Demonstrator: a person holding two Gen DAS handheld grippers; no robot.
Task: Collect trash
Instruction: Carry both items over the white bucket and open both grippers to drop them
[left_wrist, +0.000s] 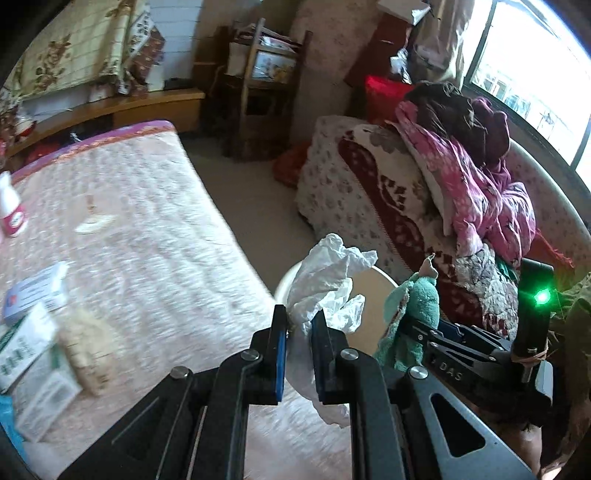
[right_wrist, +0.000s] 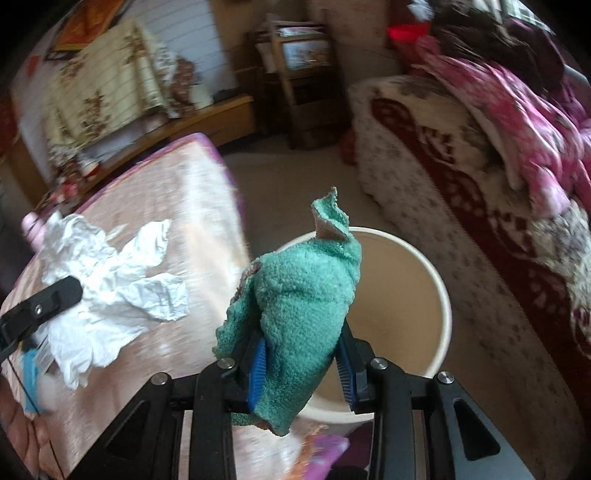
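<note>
My left gripper (left_wrist: 298, 325) is shut on a crumpled white tissue (left_wrist: 325, 280), held above the edge of the pink bed (left_wrist: 140, 229), near the cream round bin (left_wrist: 373, 295). The tissue also shows in the right wrist view (right_wrist: 110, 288), with the left gripper's finger (right_wrist: 55, 295) on it. My right gripper (right_wrist: 301, 354) is shut on a green fuzzy cloth (right_wrist: 306, 295), held over the near rim of the bin (right_wrist: 402, 295). The green cloth and right gripper also show in the left wrist view (left_wrist: 413, 314).
Several medicine boxes (left_wrist: 33, 332), a beige wad (left_wrist: 88, 354) and a small white bottle (left_wrist: 11, 214) lie on the bed. A sofa piled with blankets and clothes (left_wrist: 443, 192) stands right of the bin. A wooden shelf (left_wrist: 262, 85) stands at the back.
</note>
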